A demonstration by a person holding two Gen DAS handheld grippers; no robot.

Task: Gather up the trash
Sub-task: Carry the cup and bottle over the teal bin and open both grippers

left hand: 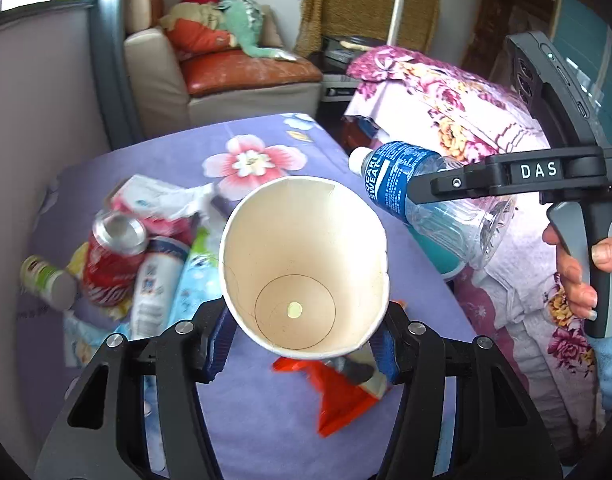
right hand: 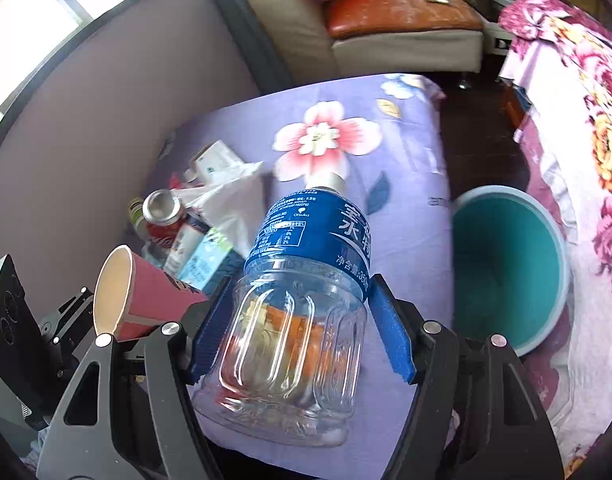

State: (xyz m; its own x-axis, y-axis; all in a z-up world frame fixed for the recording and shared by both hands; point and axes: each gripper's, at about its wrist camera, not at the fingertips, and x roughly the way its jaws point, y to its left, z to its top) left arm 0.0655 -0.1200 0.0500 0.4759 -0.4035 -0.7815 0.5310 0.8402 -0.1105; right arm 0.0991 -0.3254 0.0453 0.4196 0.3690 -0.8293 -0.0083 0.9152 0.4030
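Observation:
My left gripper point(left hand: 304, 346) is shut on a paper cup point(left hand: 306, 264), white inside and pink outside, held above the purple flowered table point(left hand: 266, 432); the cup also shows in the right wrist view point(right hand: 146, 296). My right gripper point(right hand: 302, 324) is shut on a clear plastic bottle with a blue label point(right hand: 302, 280), held above the table; the bottle also shows in the left wrist view point(left hand: 429, 196). A teal bin point(right hand: 505, 268) stands to the right of the table. A heap of trash lies at the table's left with a red can point(left hand: 114, 256), wrappers and a small green bottle point(left hand: 48, 280).
An orange wrapper point(left hand: 337, 396) lies on the table under the cup. A bed with a flowered cover point(left hand: 457, 108) is on the right. A sofa point(left hand: 226, 76) with cushions stands behind the table. A wall panel point(right hand: 86, 140) borders the table's left side.

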